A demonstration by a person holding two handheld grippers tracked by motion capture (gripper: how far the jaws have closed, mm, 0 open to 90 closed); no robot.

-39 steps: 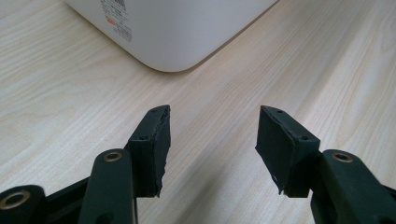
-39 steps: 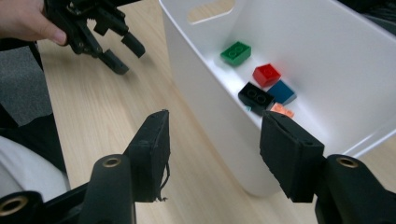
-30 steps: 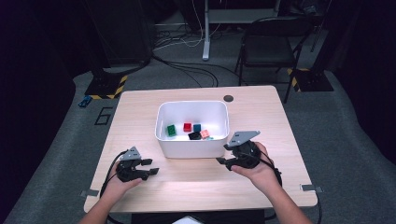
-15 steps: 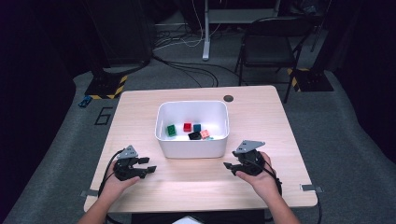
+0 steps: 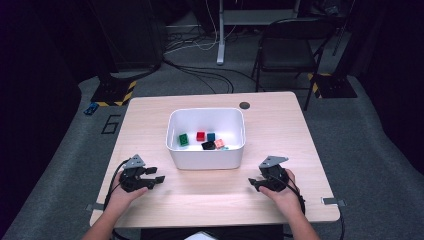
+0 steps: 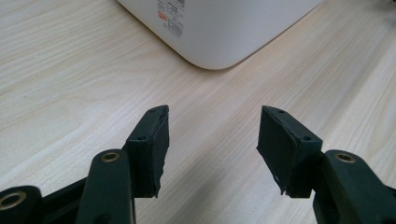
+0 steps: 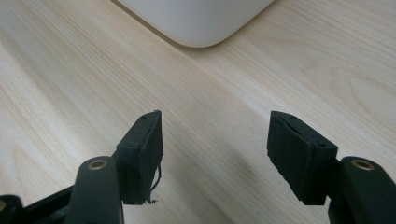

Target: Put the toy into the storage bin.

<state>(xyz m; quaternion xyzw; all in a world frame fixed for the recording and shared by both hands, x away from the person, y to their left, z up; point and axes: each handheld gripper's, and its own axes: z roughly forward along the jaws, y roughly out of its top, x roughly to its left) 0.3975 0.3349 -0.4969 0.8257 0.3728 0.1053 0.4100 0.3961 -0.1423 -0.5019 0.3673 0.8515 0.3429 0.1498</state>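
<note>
A white bin (image 5: pixel 205 160) stands in the middle of the wooden table (image 5: pixel 280 130). Inside lie small blocks: a green one (image 5: pixel 183 139), a red one (image 5: pixel 200 136), a blue one (image 5: pixel 211 136), a black one (image 5: pixel 208 145) and a pink one (image 5: pixel 219 143). My left gripper (image 5: pixel 156 179) rests low over the table near the bin's front left corner (image 6: pixel 210 56), open and empty (image 6: pixel 212 140). My right gripper (image 5: pixel 253 183) sits at the bin's front right, near its corner (image 7: pixel 196 32), also open with nothing between its jaws (image 7: pixel 215 144).
A dark round grommet (image 5: pixel 244 105) is set in the table behind the bin. Beyond the table stand a black chair (image 5: pixel 287 50) and a desk leg (image 5: pixel 220 35), with cables on the floor. Bare wood lies between the two grippers.
Both hands have drawn back toward the table's front edge and lowered. The right gripper moved away from the bin's right side.
</note>
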